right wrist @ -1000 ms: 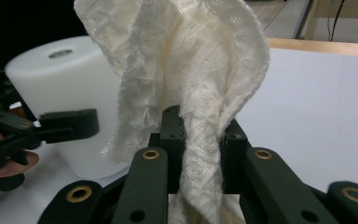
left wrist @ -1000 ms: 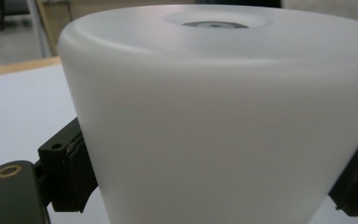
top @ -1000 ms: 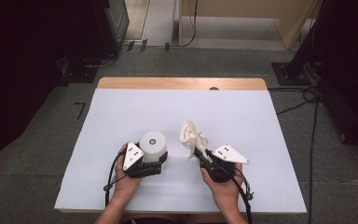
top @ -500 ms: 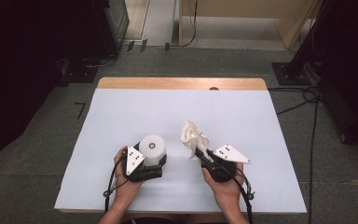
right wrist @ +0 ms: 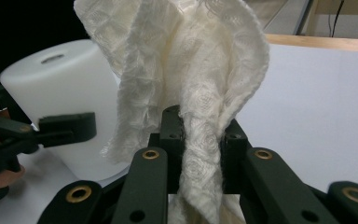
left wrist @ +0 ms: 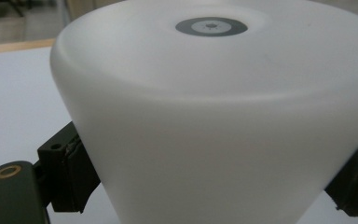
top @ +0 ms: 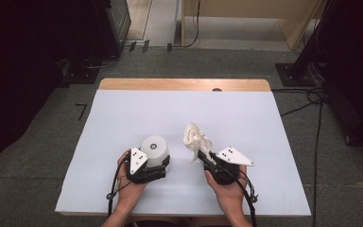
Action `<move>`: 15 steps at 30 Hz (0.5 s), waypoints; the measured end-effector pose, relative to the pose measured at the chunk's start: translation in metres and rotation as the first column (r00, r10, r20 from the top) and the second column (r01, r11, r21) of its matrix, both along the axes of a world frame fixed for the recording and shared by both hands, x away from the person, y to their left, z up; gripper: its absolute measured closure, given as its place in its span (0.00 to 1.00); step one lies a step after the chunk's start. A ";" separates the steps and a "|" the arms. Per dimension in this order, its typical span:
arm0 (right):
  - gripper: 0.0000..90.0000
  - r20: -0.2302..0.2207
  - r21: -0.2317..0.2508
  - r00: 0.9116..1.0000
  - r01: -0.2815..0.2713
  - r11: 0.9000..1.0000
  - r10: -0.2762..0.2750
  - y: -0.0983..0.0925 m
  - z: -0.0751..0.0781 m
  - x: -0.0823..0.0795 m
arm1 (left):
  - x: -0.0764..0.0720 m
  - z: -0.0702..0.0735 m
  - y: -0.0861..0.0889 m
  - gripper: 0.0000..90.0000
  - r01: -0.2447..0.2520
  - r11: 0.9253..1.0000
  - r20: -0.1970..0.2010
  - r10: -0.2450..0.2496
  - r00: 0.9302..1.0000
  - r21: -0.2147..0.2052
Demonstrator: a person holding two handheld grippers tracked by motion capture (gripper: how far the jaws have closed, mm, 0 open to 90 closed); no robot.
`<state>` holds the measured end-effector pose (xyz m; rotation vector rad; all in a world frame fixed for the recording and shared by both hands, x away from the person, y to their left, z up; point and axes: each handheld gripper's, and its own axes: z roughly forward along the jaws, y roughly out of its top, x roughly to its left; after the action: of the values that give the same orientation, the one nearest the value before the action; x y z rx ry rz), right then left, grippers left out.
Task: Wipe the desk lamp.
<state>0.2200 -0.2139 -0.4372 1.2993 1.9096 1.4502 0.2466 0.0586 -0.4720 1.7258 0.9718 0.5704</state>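
An upside-down frosted white cup [top: 154, 149] [left wrist: 214, 116] stands on the white table cover [top: 123, 118], left of the middle and near the front. My left gripper [top: 155, 160] [left wrist: 214, 186] is shut on the cup, one black jaw pressed on each side low on its wall. To the right, my right gripper [top: 202, 155] [right wrist: 198, 135] is shut on a crumpled cream paper towel [top: 196, 138] [right wrist: 191, 70], which stands up above the jaws. In the right gripper view the cup [right wrist: 60, 93] shows at the left, behind a left jaw.
A strip of bare wooden table edge [top: 184, 84] runs along the far side. The floor around is grey carpet [top: 42, 142], with cables [top: 317, 118] at the right and dark equipment stands at the back corners. A person's hands hold both grippers at the front edge.
The left gripper and the cup have slid slightly toward the front edge. The right gripper and the paper towel have stayed in place.
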 end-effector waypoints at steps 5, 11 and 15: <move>0.85 0.010 0.008 1.000 -0.015 1.000 0.015 0.003 0.003 -0.003 | -0.004 0.015 0.000 0.09 0.138 0.986 0.016 -0.137 0.990 -0.098; 0.85 0.044 0.019 0.998 -0.054 0.998 0.053 0.012 0.010 -0.010 | -0.011 0.019 -0.011 0.09 0.234 0.968 0.017 -0.234 0.972 -0.090; 0.85 0.054 0.025 0.995 -0.083 0.996 0.082 0.018 0.013 -0.014 | -0.015 0.020 -0.017 0.09 0.271 0.959 0.018 -0.271 0.962 -0.079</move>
<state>0.2061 -0.1961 -0.4243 1.1942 1.9358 1.5404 0.2321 0.0414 -0.4522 1.7462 0.7264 0.3533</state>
